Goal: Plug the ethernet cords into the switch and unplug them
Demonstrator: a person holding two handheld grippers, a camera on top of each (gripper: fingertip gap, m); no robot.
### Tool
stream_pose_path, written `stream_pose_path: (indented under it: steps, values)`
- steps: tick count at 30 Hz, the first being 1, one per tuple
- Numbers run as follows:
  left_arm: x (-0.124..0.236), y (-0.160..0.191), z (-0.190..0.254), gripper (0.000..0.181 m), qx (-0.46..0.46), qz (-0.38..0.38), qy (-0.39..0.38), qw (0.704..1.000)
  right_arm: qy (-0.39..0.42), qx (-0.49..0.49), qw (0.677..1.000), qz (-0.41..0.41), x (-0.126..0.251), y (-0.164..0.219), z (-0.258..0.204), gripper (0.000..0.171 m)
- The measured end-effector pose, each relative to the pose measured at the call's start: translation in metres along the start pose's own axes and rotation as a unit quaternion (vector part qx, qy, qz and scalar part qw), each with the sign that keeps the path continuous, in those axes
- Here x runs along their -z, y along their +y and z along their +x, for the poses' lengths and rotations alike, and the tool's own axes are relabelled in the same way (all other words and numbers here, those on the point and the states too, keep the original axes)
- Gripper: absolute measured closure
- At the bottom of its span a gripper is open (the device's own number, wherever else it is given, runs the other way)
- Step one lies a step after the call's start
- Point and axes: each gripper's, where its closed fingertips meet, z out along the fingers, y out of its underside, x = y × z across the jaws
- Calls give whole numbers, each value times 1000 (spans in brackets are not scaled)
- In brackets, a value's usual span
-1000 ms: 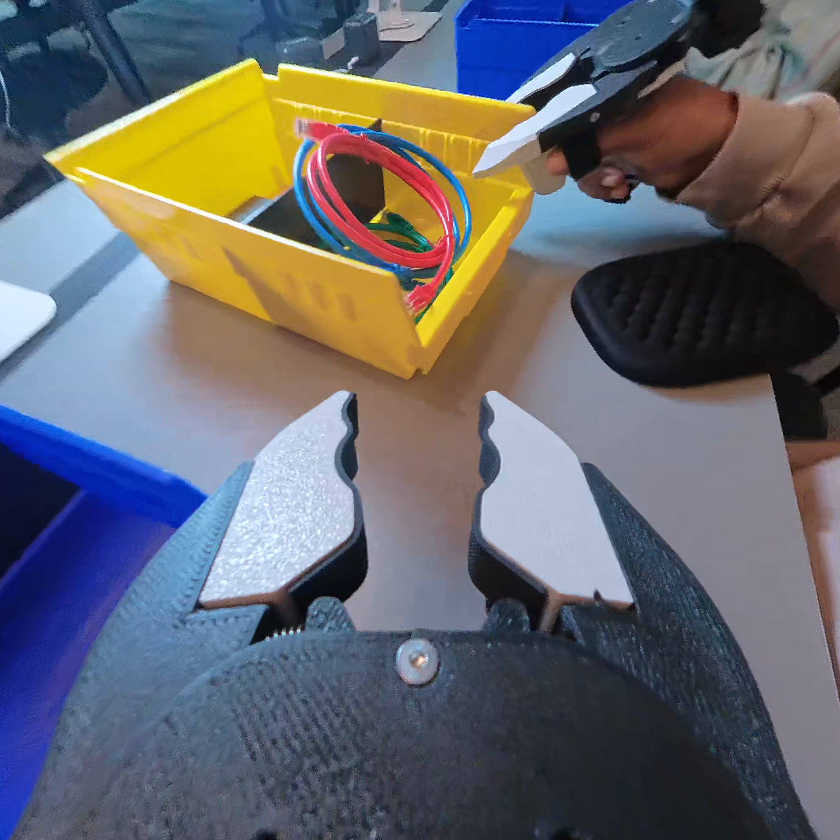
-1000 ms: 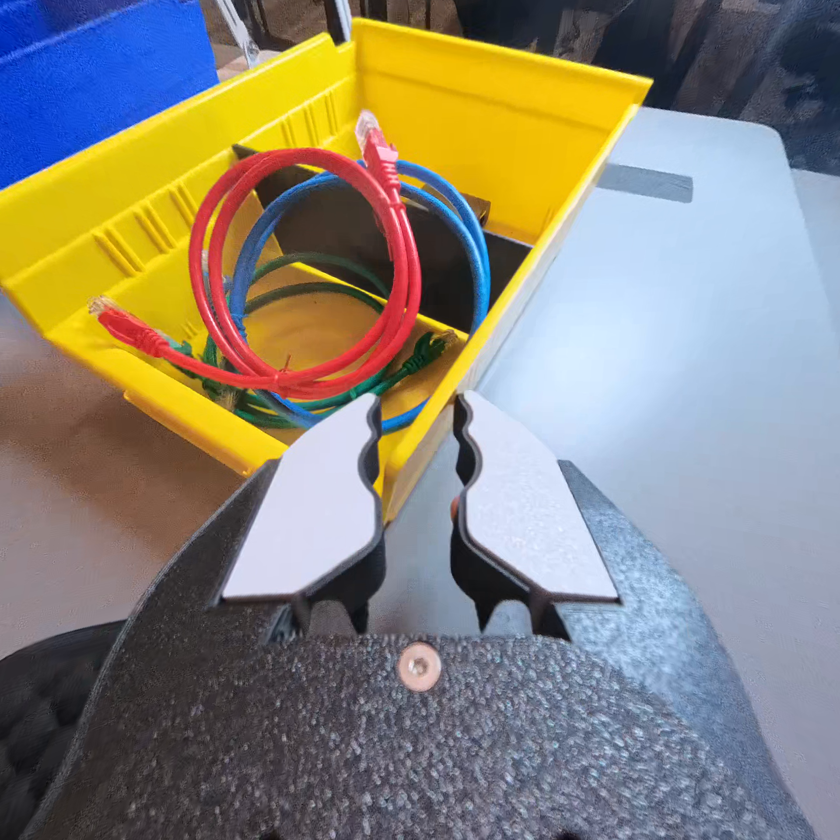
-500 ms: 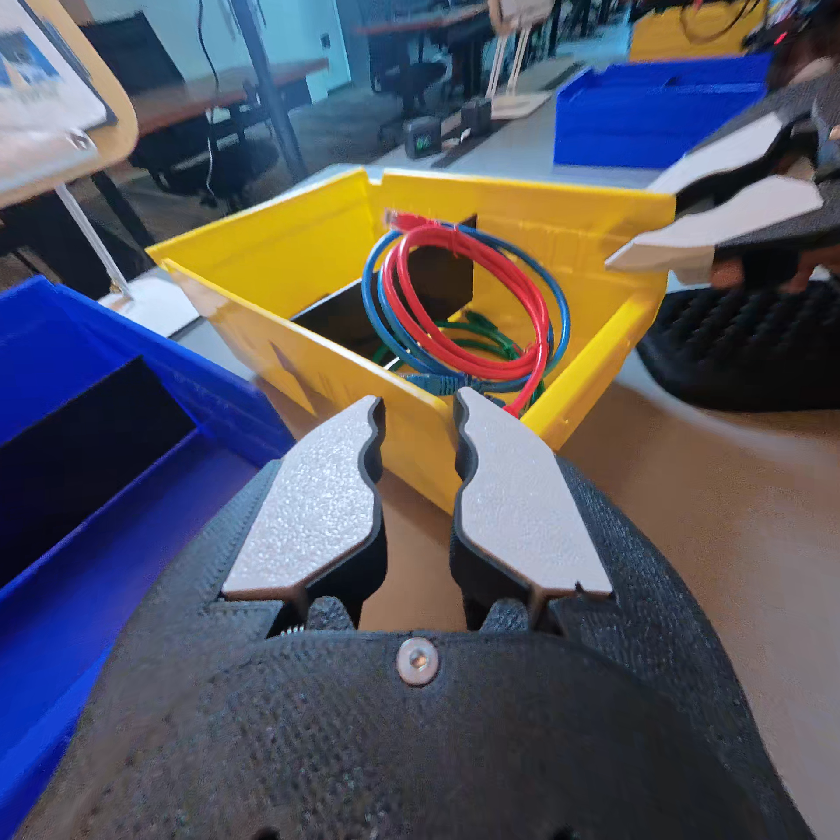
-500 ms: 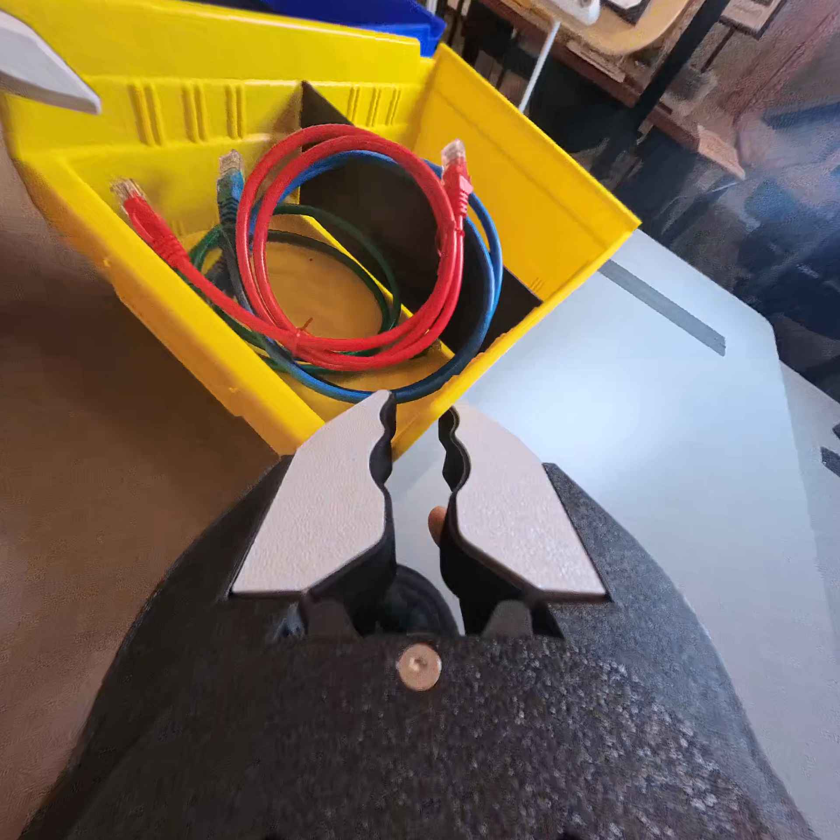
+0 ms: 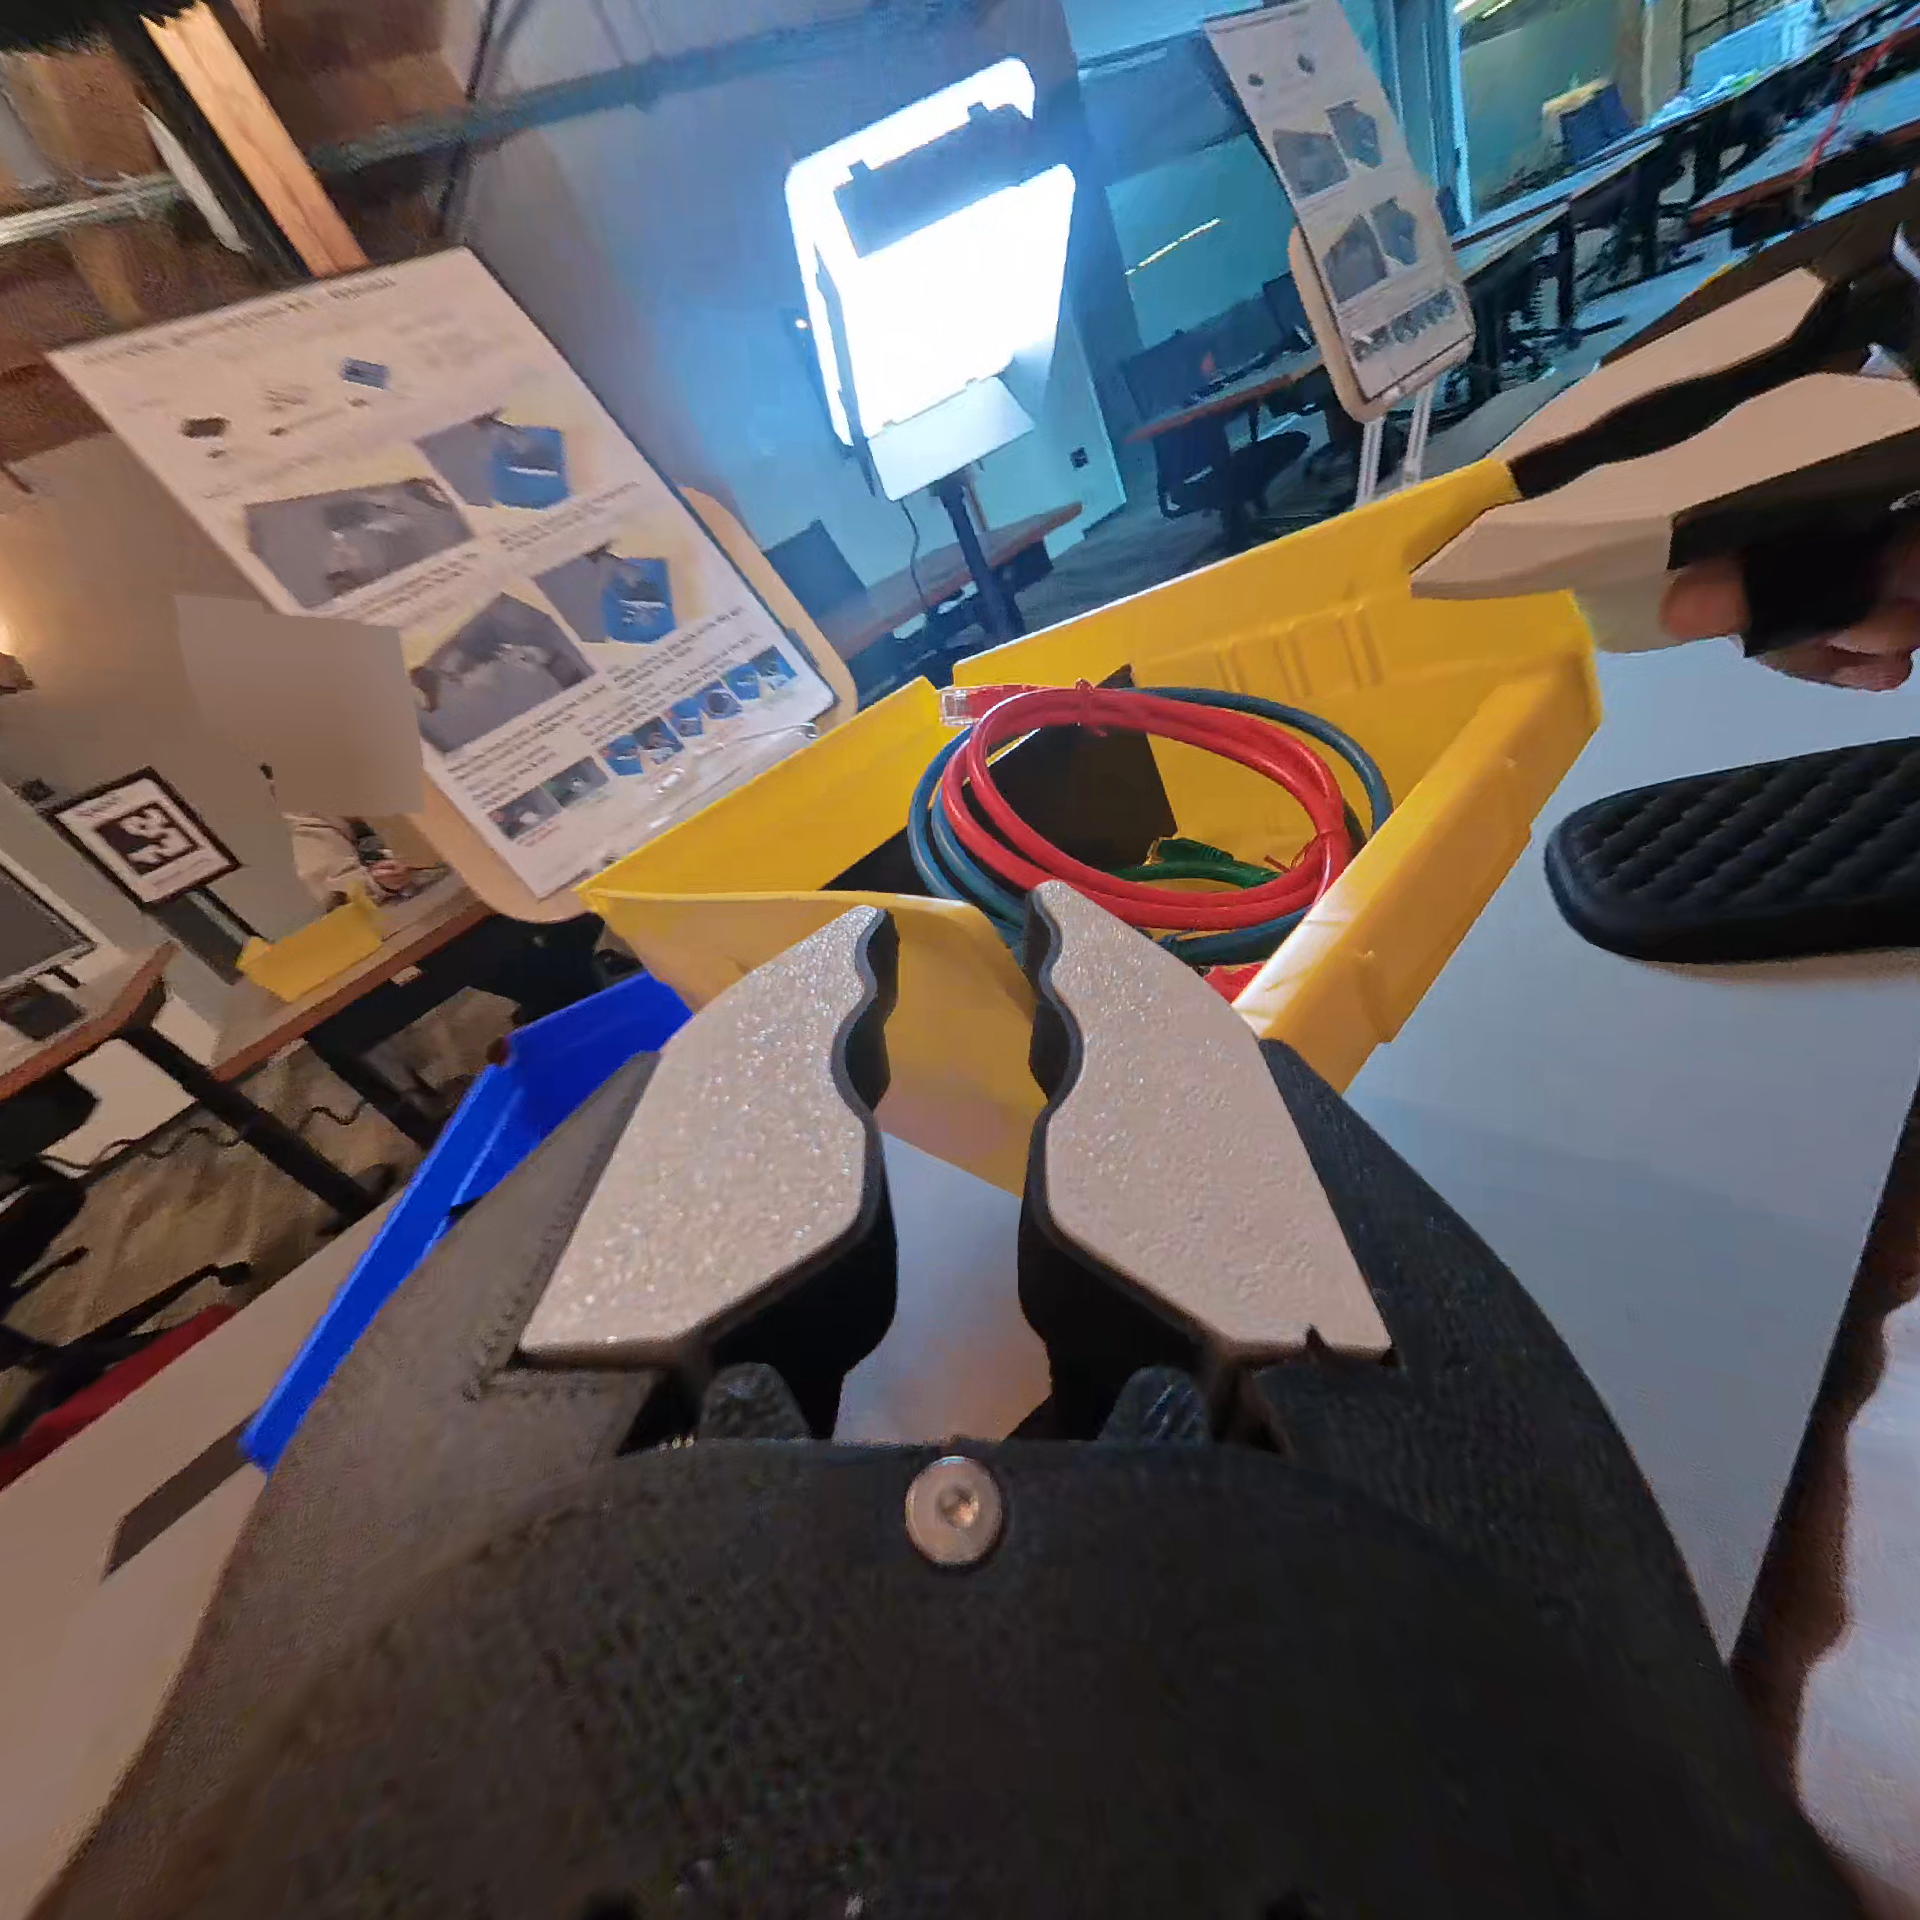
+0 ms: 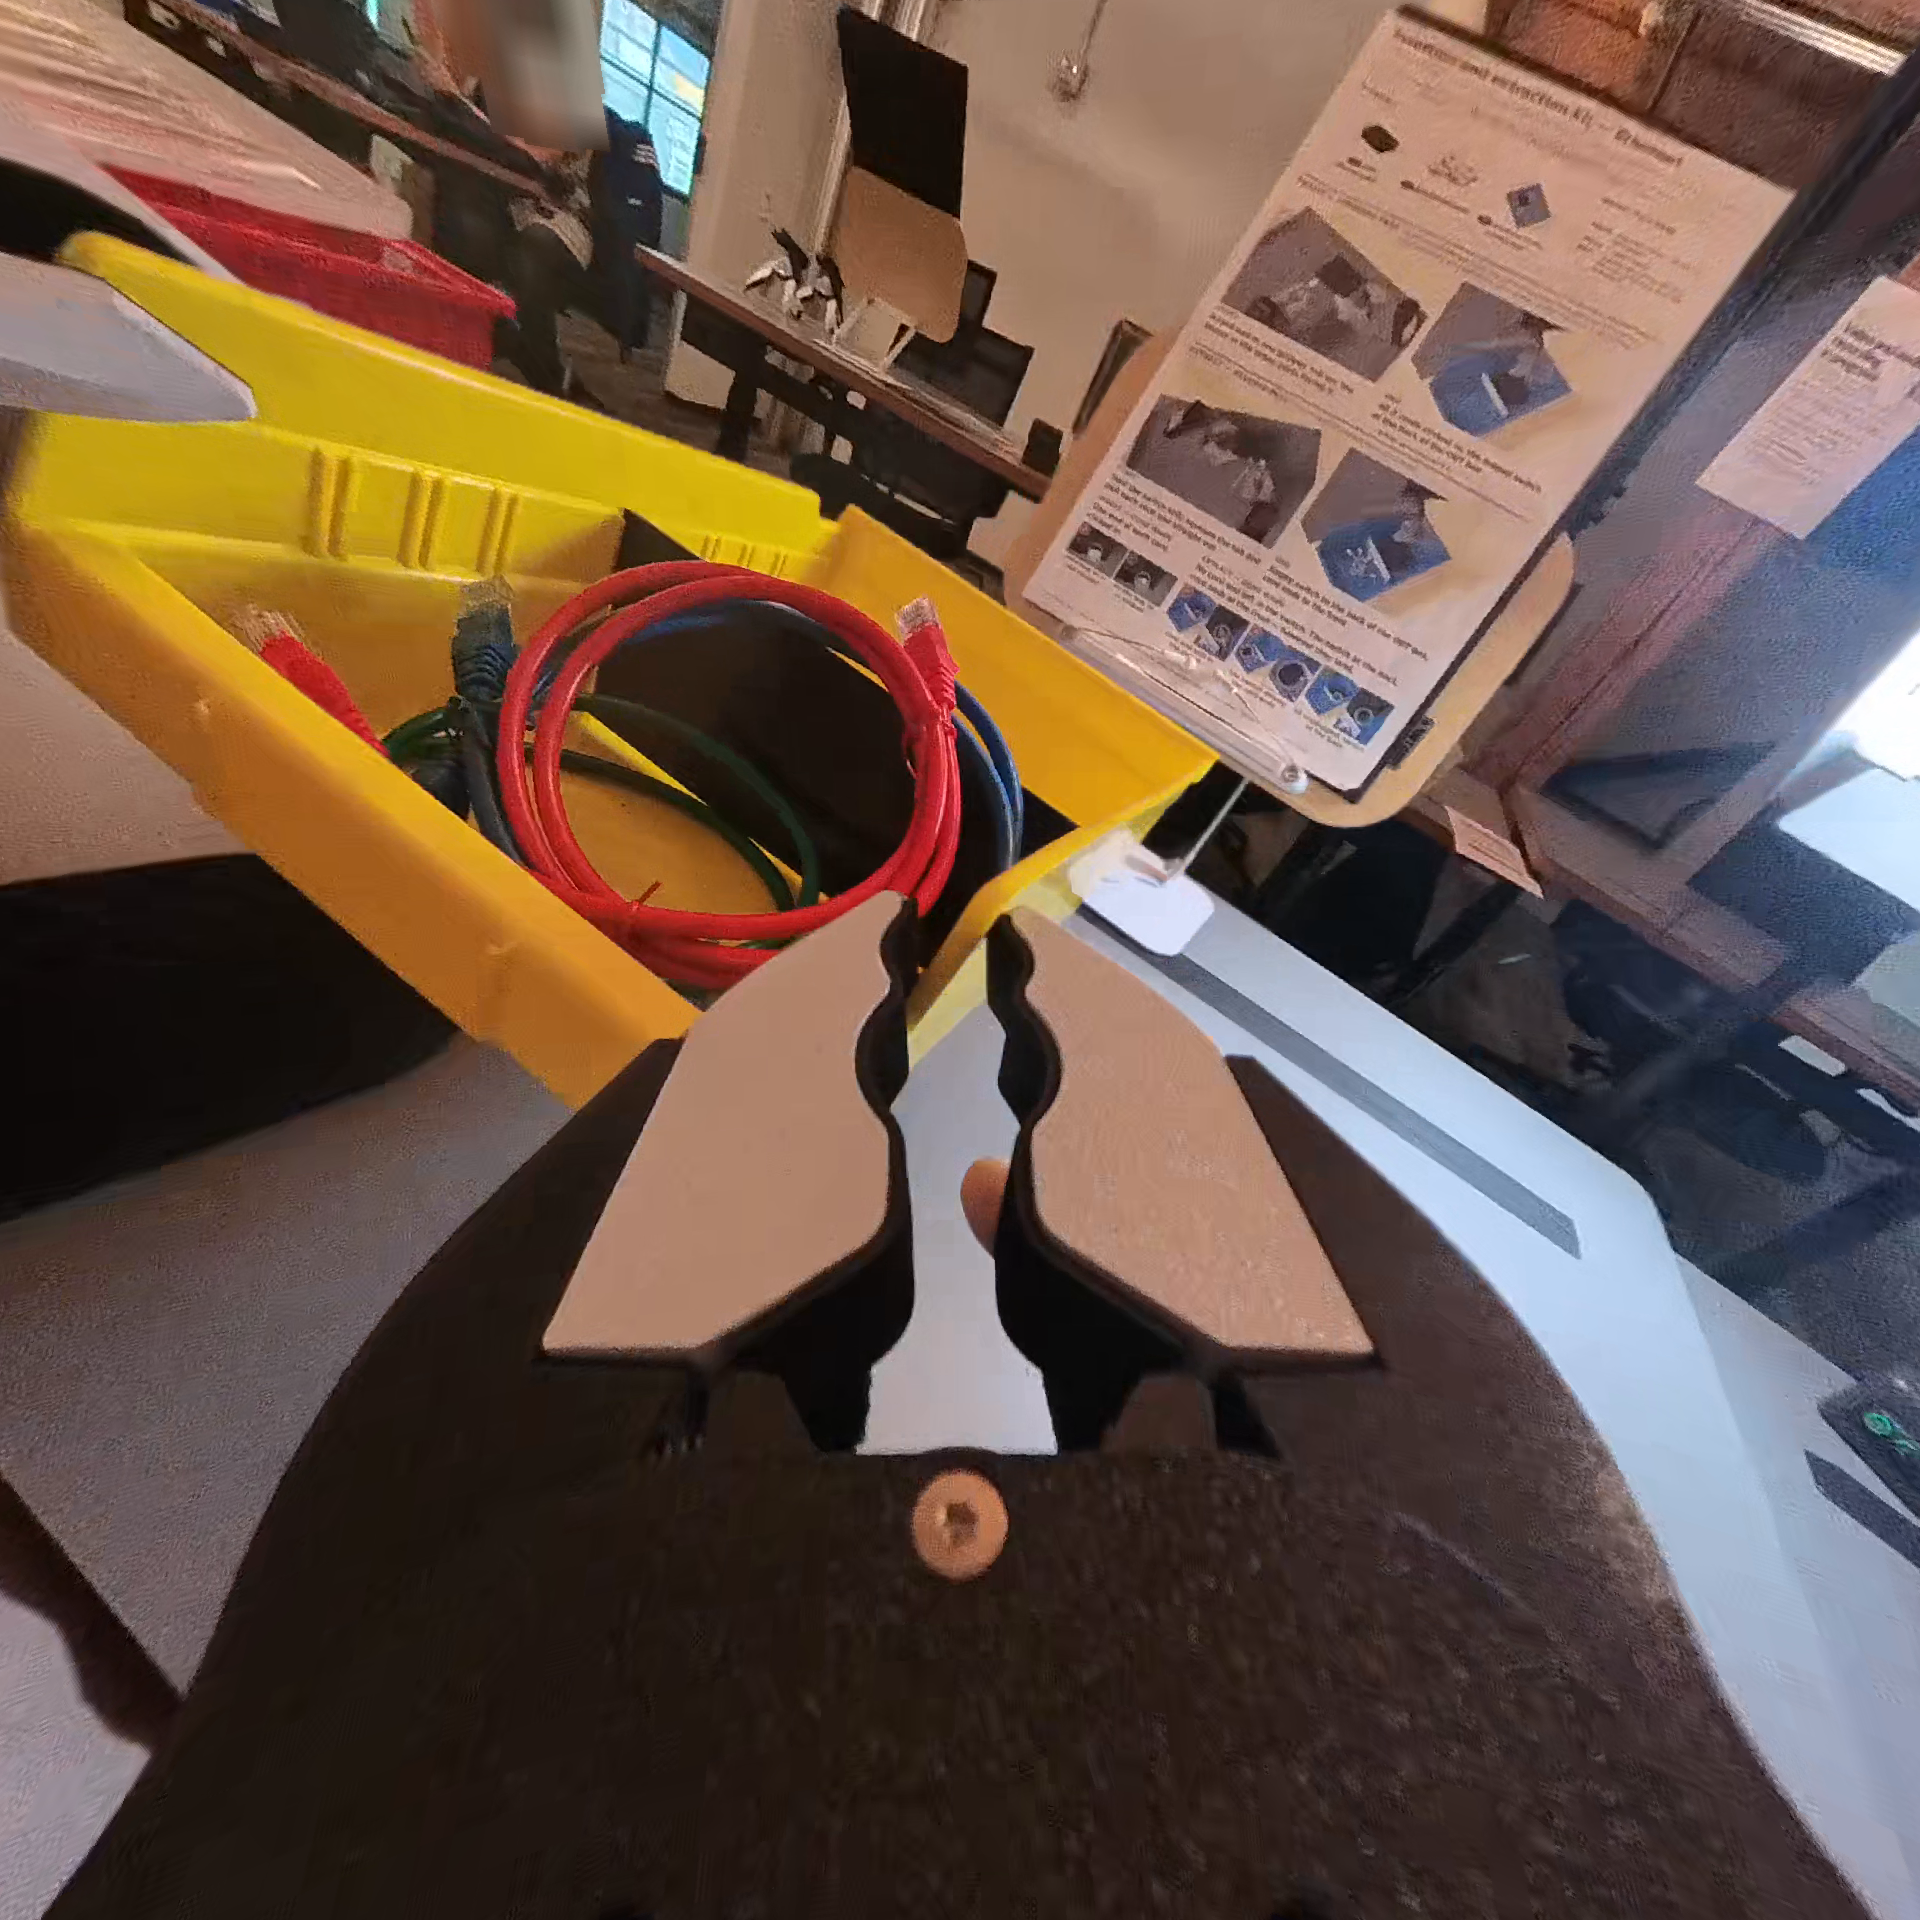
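A yellow bin (image 5: 1455, 831) holds coiled red (image 5: 1143, 717), blue (image 5: 935, 842) and green (image 5: 1195, 862) ethernet cords around a black divider. My left gripper (image 5: 956, 914) hovers at the bin's near wall, its jaws a little apart and empty. My right gripper (image 6: 951, 914) hovers at another corner of the bin (image 6: 364, 831), with a narrow gap and empty. The red cord (image 6: 935, 769), blue cord (image 6: 1003, 769) and green cord (image 6: 727, 748) lie just beyond it. The right gripper also shows in the left wrist view (image 5: 1507, 478) over the bin's far rim. No switch is in view.
A blue bin (image 5: 499, 1122) sits left of the left gripper. A black mesh pad (image 5: 1745, 852) lies on the table right of the yellow bin. An instruction board (image 6: 1351, 416) stands behind the bin on a white foot (image 6: 1143, 904). A red basket (image 6: 343, 281) stands farther back. The tips of one gripper are about 20 cm away from the tips of the other.
Both grippers have tilted up, so the room now shows behind the bin. Both jaws have narrowed. The left gripper has moved closer to the bin's wall.
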Motion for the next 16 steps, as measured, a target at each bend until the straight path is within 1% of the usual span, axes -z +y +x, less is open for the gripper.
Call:
stream_pose_path:
  steps: [1,5,9,13,16]
  values:
    - [8,-2,-5,158,-7,2,-8,1000,-4,2,1000,8,-2,-7,-6,159]
    - [33,-8,-20,158,-16,14,-28,999,-27,1,998,52,-3,-40,-22,158]
    - [75,-18,-40,158,-44,16,-69,997,-74,-3,993,97,-19,-66,-50,157]
    - [130,-20,-59,157,-97,-39,-102,989,-142,-21,980,138,-42,-86,-98,156]
    - [170,-17,-70,157,-116,-89,-121,982,-193,-38,968,155,-56,-92,-142,154]
